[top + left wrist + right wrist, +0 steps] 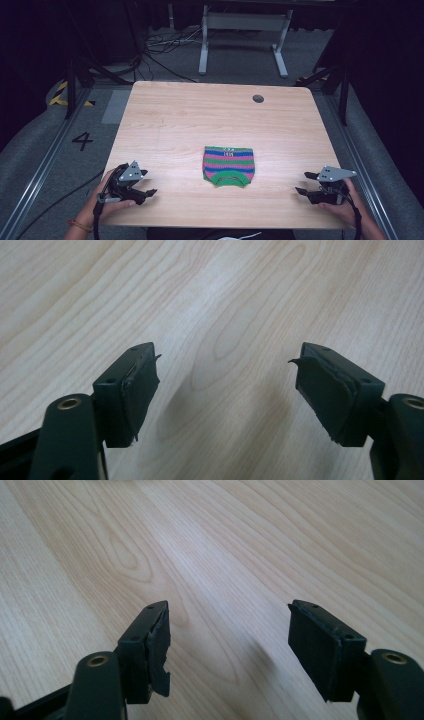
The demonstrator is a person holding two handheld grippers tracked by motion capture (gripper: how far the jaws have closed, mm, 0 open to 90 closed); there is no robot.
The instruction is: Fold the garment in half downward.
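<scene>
A small knitted garment striped in green, pink and blue [228,166] lies flat on the light wooden table [175,120], centred between its side edges and nearer the front edge. The left gripper [146,191] sits by the front-left corner, the right gripper [303,183] by the front-right; both have jaws spread wide (nothing between them), well apart from the garment.

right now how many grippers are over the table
2. The left gripper sits near the table's front left corner, the right gripper near the front right, both with jaws open, either side of the striped knit garment.
</scene>
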